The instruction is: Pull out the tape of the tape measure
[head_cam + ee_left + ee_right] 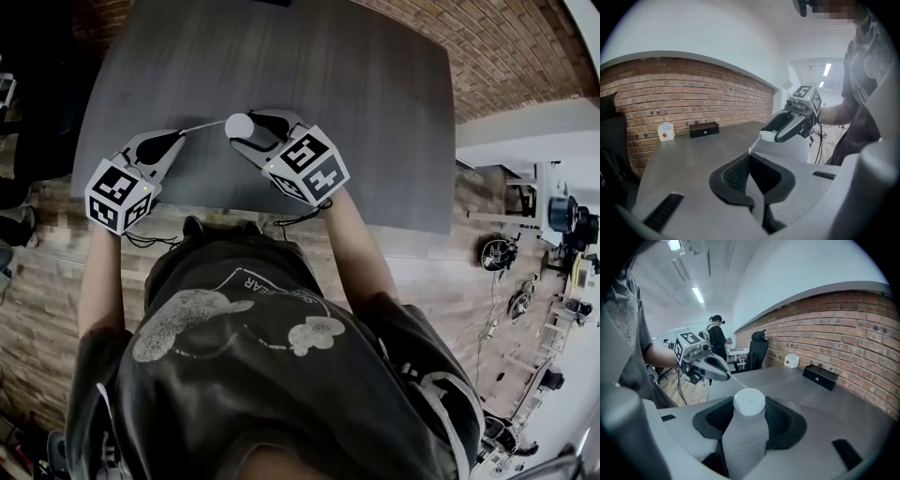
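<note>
A white round tape measure [238, 124] is held above the grey table [319, 66] between the pads of my right gripper [251, 129], which is shut on it. In the right gripper view the case [749, 401] fills the gap between the jaws of the right gripper [750, 411]. A thin tape [202, 125] runs from the case leftward to my left gripper [181, 134], shut on the tape's end. In the left gripper view the tape [753, 146] leaves the shut left gripper [749, 157] toward the case [766, 136].
A black box [820, 376] and a small white box with a red button [791, 361] stand at the table's far side by the brick wall. A black office chair [757, 352] and a standing person [716, 336] are beyond the table's end.
</note>
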Demonstrator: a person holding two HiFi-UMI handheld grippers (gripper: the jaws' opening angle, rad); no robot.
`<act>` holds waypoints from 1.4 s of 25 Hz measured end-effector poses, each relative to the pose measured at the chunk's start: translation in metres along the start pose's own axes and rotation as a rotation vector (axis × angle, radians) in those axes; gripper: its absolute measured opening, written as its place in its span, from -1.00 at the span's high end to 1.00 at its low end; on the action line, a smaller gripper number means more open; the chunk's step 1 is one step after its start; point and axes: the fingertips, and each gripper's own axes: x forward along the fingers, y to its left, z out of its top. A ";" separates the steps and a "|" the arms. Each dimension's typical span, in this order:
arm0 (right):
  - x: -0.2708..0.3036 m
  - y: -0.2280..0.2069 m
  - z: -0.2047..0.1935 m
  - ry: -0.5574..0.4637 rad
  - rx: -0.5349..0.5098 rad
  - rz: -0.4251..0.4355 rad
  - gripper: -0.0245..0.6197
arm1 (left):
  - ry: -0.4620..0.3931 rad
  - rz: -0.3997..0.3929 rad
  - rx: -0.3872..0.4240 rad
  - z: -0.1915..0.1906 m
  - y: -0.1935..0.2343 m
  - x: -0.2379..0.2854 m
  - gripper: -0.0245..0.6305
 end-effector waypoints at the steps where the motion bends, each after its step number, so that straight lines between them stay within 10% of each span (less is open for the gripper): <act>1: 0.000 0.000 0.001 -0.004 0.003 0.002 0.21 | -0.004 0.002 -0.010 0.001 0.000 -0.001 0.90; 35: -0.010 -0.027 -0.001 0.015 0.017 -0.097 0.22 | -0.017 0.109 -0.080 -0.001 0.052 -0.029 0.90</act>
